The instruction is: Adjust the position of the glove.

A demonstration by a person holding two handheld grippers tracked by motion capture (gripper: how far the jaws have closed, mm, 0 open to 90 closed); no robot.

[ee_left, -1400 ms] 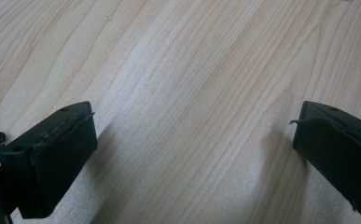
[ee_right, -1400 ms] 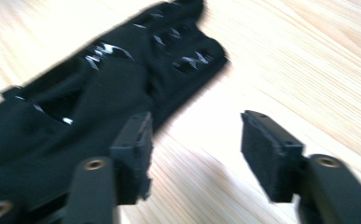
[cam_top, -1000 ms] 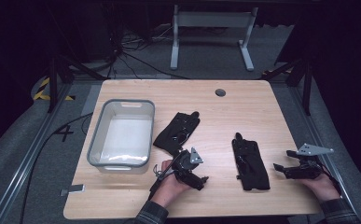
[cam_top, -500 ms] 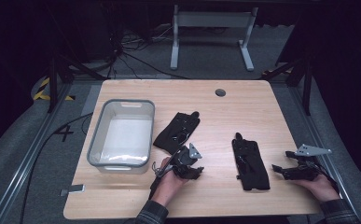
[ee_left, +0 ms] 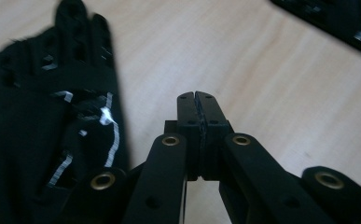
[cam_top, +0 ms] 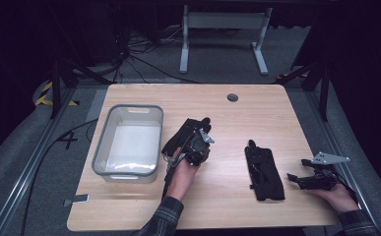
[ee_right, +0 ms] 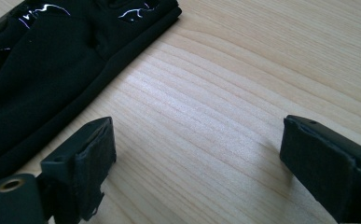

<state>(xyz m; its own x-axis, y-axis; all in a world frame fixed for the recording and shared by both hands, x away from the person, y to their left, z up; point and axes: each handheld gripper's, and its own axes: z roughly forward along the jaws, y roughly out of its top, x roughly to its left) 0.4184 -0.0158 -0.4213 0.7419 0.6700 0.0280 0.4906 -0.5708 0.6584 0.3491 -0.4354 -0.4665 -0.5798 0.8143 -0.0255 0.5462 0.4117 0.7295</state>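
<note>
We take the grey bin (cam_top: 129,142) at the left of the wooden table (cam_top: 237,206) as our landmark. Just to its right lies one black glove (cam_top: 180,137), and our left gripper (cam_top: 198,147) hangs over that glove's near end; its jaws have just been closing and now meet with nothing between them, the glove lying beside them on the wood. Farther right of the bin, well apart from it, lies the second glove (cam_top: 264,172). Beyond that one, farthest from the bin, our right gripper (cam_top: 311,179) sits with its jaws spread wide over bare wood, grasping nothing.
</note>
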